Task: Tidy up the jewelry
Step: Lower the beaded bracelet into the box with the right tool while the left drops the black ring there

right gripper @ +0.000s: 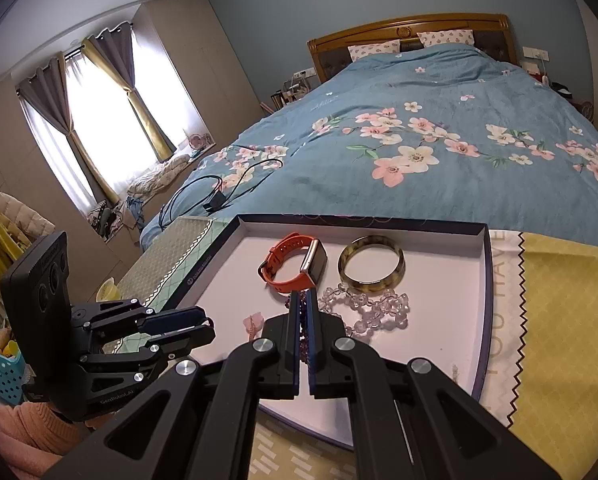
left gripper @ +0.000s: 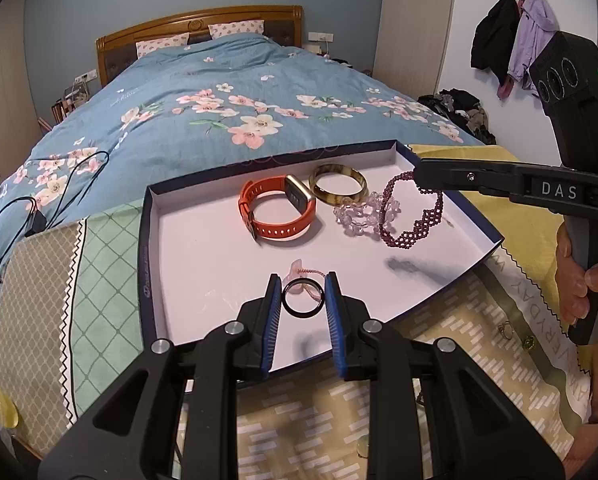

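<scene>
While the black ring [left gripper: 301,298] was held flat in the left tongs [left gripper: 302,304] over the tray's [left gripper: 203,248] near edge, the purple beaded bracelet [left gripper: 413,212] was pinched by the right tongs [right gripper: 303,320] near the right edge.

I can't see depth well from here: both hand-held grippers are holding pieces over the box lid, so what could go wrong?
1. The purple beaded bracelet hangs from the right hand-held gripper over the clear bead bracelet; lowering may tangle them.
2. The black ring, pinched by its edges in the left hand-held gripper, could pop out.
</scene>
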The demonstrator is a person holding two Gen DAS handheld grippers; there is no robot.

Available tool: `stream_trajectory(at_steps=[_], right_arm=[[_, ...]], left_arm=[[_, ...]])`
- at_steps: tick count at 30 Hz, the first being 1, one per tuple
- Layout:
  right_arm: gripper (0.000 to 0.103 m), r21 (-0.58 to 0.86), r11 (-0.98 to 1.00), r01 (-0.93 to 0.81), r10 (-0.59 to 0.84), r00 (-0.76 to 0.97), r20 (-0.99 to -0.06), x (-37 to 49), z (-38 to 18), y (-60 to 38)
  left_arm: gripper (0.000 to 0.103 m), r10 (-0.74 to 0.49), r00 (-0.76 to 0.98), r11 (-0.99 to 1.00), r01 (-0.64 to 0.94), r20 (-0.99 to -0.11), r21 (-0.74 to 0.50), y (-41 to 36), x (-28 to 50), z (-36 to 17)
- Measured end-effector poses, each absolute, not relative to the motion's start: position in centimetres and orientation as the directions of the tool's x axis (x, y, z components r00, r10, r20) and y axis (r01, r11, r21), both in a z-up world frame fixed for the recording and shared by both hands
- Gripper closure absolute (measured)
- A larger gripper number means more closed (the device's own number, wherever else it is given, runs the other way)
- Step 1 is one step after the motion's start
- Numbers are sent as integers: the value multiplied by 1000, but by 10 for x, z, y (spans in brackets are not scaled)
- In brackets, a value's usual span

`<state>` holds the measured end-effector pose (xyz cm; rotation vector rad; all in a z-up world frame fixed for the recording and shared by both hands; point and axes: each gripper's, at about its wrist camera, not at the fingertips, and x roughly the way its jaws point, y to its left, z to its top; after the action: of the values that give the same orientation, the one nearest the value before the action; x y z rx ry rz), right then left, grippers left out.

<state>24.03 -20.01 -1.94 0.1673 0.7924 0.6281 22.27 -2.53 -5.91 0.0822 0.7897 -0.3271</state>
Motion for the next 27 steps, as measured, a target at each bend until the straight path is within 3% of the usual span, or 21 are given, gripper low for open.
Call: stream_trajectory(at_steps=[27], right_arm=[[101,407,829,-383,556,500,-664,288,-45,-199]], left_arm=[[81,-232,600,954,292,-766,-61,-31,262,-88]])
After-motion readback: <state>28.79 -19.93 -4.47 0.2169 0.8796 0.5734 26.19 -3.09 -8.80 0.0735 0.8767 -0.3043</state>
